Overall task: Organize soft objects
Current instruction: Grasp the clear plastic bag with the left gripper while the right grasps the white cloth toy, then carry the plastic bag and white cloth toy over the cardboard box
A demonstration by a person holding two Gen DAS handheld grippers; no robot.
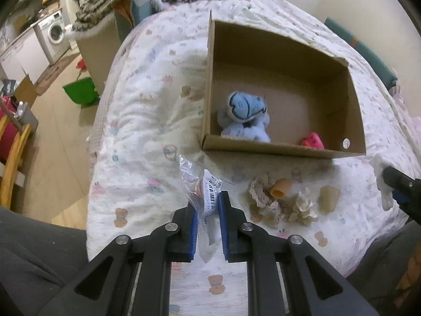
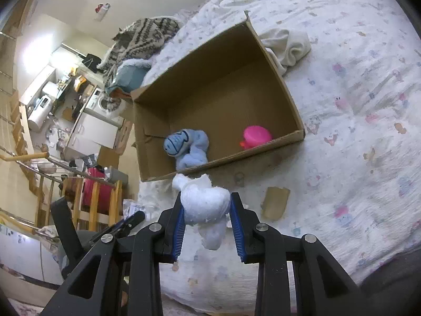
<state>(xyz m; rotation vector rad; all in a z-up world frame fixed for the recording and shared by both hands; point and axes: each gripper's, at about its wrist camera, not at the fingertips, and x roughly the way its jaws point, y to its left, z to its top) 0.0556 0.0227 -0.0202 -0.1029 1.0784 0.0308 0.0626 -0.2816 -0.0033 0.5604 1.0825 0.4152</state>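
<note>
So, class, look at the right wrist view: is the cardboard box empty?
No, the cardboard box already holds a blue soft toy and a pink toy on its floor.

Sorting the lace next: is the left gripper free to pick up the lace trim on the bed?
Probably not yet: the left gripper is shut on a clear plastic bag. The lace trim itself lies uncovered.

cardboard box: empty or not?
Not empty. The open brown cardboard box holds a blue plush toy and a pink soft toy.
</note>
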